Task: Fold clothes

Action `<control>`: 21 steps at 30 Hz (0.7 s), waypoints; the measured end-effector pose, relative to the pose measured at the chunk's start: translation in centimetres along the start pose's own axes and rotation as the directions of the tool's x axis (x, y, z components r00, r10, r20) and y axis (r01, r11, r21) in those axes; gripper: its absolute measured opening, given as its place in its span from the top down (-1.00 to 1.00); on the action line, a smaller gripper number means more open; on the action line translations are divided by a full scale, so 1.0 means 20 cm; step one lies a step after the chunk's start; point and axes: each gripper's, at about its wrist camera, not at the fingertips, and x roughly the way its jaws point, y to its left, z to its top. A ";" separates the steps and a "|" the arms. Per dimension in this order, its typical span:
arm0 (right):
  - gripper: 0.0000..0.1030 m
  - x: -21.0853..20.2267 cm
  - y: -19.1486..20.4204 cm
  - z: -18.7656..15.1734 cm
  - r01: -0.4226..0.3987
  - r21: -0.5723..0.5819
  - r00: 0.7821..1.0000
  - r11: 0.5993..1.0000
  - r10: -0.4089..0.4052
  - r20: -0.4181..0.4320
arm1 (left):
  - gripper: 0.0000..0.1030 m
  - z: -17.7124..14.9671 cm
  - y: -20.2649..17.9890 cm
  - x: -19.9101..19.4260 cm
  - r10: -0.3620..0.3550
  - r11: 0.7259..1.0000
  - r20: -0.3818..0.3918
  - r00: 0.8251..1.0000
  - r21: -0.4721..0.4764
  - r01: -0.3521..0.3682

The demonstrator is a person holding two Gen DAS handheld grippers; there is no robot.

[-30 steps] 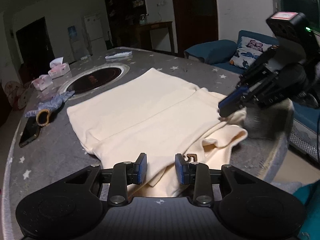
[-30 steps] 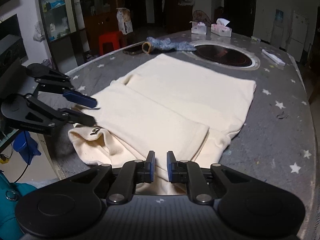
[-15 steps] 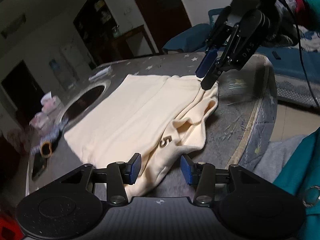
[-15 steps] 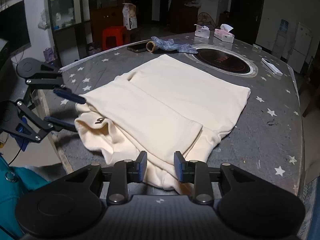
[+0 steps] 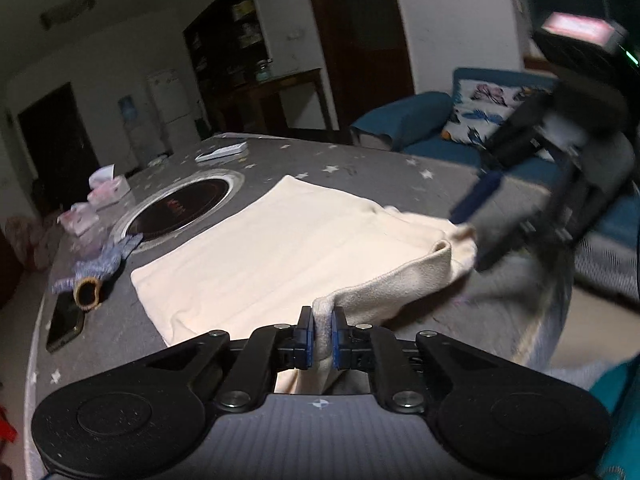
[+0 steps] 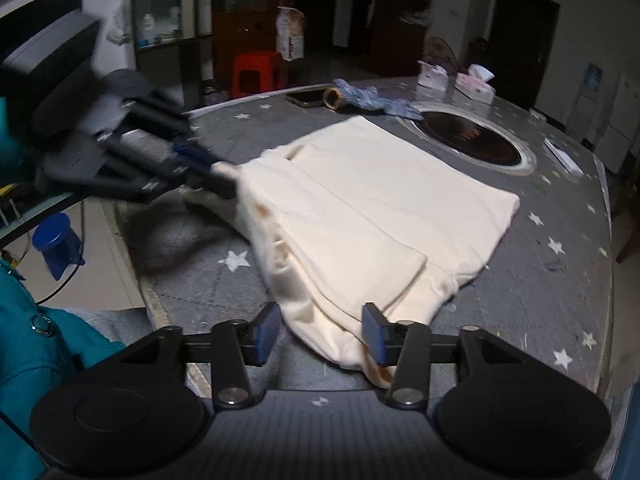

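The cream garment [image 5: 280, 248] lay partly folded on the desk [image 5: 120, 332], between the round hob [image 5: 180, 208] and the near desk edge, its near end bunched and lifted. Its long axis ran from that edge toward the hob, with the flat, squared end pointing at the hob and the rumpled end pointing at the person.

The left hand-held gripper [image 5: 322, 338] had just closed, and its jaws were pressed together on a ridge of cloth at the garment's near corner. The right hand-held gripper [image 6: 320, 334] had just been opening: its jaws stood spread, with the garment's other near corner lying loosely between them and neither pad pressing it.

The main risk, as I judged it, was an uneven lift. With one corner pinched and the other free, any pull toward the hob would drag the cloth askew and twist the fold line. The left pinch looked to catch only a thin ridge, so it could slip out, or take the top layer alone and leave the layers beneath behind. The right jaws might close on too few or too many layers. The near end also sat close to the desk edge, so a released corner could slide off.
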 end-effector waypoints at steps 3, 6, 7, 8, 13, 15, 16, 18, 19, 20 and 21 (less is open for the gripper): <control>-0.01 0.03 0.03 0.01 0.006 -0.041 1.000 0.999 -0.005 0.014 | 0.82 0.01 0.03 0.02 -0.013 1.000 -0.002 1.000 -0.026 0.013; 0.00 0.09 0.03 0.01 0.016 -0.057 1.000 0.998 -0.015 0.018 | 0.82 0.01 0.03 0.02 -0.018 0.999 -0.009 1.000 -0.028 0.018; 0.02 0.10 0.02 0.02 0.015 -0.057 1.000 0.998 -0.014 0.017 | 0.82 0.01 0.03 0.02 -0.020 0.999 -0.011 1.000 -0.029 0.020; 0.04 0.13 0.02 0.02 0.013 -0.056 1.000 0.998 -0.012 0.016 | 0.82 0.01 0.03 0.03 -0.022 0.999 -0.013 1.000 -0.034 0.022; 0.50 0.21 0.04 0.03 0.003 -0.080 1.000 0.997 -0.002 0.018 | 0.74 -0.01 0.03 0.02 -0.037 0.998 -0.025 0.999 -0.050 0.036; 0.69 0.23 0.04 0.04 -0.004 -0.076 1.000 0.997 0.006 0.015 | 0.68 -0.03 0.01 0.00 -0.028 0.999 -0.027 0.999 -0.032 0.027; 0.71 0.22 0.03 0.05 -0.008 -0.066 1.000 0.998 0.010 0.020 | 0.58 -0.05 0.00 -0.02 -0.020 1.000 -0.026 0.999 -0.020 0.020; 0.77 0.21 0.01 0.06 -0.015 -0.044 0.999 0.999 0.017 0.031 | 0.40 -0.08 -0.01 -0.04 -0.007 1.000 -0.030 1.000 0.000 0.007; 0.78 0.21 -0.01 0.07 -0.018 -0.027 0.999 0.999 0.019 0.039 | 0.28 -0.09 -0.02 -0.05 0.004 1.000 -0.034 0.999 0.013 -0.004; 0.78 0.20 -0.02 0.08 -0.020 -0.015 0.999 1.000 0.021 0.043 | 0.25 -0.11 -0.03 -0.06 0.014 0.999 -0.036 0.999 0.029 -0.013; 0.78 0.20 -0.03 0.09 -0.021 -0.009 0.999 1.000 0.021 0.046 | 0.18 -0.13 -0.04 -0.07 0.024 0.999 -0.038 0.999 0.047 -0.022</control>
